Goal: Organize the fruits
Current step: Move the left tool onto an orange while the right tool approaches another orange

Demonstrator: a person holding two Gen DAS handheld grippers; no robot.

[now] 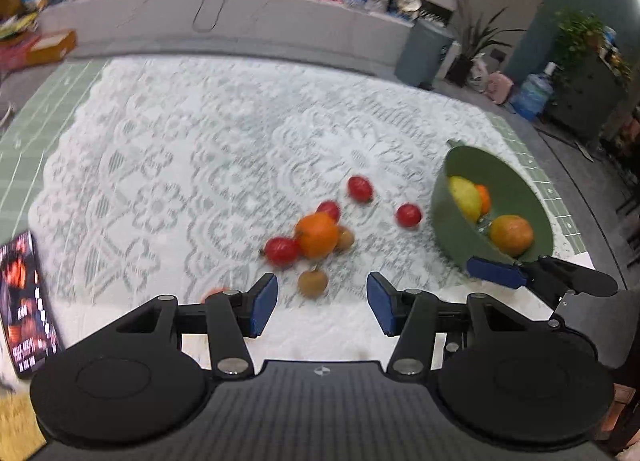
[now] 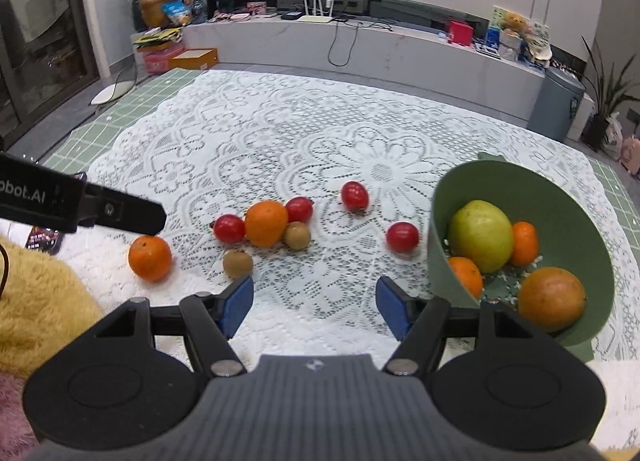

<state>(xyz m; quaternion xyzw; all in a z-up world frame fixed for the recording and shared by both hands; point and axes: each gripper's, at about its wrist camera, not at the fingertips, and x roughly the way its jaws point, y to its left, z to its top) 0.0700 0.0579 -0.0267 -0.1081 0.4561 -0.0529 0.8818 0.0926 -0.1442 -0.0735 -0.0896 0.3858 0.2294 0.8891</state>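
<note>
Both grippers, left (image 1: 322, 307) and right (image 2: 316, 307), hover with jaws apart and empty over the lace cloth (image 2: 320, 133). Loose fruit lies clustered beside the green bowl (image 2: 560, 197); round tomatoes (image 2: 402, 236) could roll away if nudged, and the kiwi (image 2: 237, 263) might slip a careless pinch.

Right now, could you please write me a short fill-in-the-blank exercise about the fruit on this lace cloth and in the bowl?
1. The bowl holding the fruit is ____ in colour.
2. The number of small red fruits lying on the lace cloth is ____.
3. The largest fruit in the bowl, a pale one, is yellow-____.
4. Both the left hand-held gripper and the right hand-held gripper hold ____.

Missing words: green; four; green; nothing
</note>
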